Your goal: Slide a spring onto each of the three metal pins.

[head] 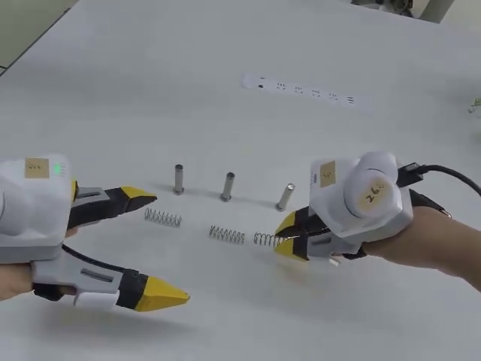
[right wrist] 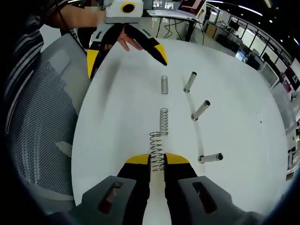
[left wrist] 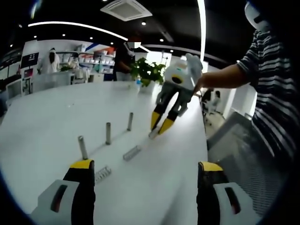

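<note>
Three metal pins stand upright in a row on the white table: left pin, middle pin, right pin. In front of them lie the left spring and the middle spring. My right gripper is shut on one end of the right spring, which rests low on the table; in the right gripper view the spring sticks out forward between the jaws. My left gripper hangs open near the left spring, holding nothing. In the left gripper view the jaws stand wide apart.
A white power strip lies farther back on the table. A grey mesh chair sits at the table's near edge. The person's striped sleeve shows at the right. Bare white table lies in front.
</note>
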A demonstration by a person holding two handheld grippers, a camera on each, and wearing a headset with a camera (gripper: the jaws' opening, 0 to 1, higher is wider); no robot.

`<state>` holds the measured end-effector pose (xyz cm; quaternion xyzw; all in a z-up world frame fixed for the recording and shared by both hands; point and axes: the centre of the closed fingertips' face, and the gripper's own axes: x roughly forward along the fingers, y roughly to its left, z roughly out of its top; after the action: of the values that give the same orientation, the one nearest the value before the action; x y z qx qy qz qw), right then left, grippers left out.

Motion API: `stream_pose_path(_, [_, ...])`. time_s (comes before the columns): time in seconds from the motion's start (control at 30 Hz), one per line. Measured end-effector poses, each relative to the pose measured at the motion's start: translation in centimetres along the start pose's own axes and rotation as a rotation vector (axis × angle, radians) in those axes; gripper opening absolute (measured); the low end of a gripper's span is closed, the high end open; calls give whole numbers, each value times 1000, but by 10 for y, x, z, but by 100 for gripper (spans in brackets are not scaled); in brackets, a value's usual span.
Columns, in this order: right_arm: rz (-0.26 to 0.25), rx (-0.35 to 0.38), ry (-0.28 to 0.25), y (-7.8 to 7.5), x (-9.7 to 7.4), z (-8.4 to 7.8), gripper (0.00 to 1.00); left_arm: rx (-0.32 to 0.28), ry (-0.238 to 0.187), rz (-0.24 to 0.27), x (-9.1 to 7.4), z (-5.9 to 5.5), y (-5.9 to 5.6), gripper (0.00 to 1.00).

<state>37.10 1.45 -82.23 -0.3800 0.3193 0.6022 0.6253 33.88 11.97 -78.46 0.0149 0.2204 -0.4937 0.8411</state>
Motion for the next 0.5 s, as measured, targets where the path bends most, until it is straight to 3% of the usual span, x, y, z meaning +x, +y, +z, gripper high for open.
stream_pose_path(0.5, [-1, -5, -41, 9, -9, 22, 8, 10, -47, -51, 21, 15, 0, 68])
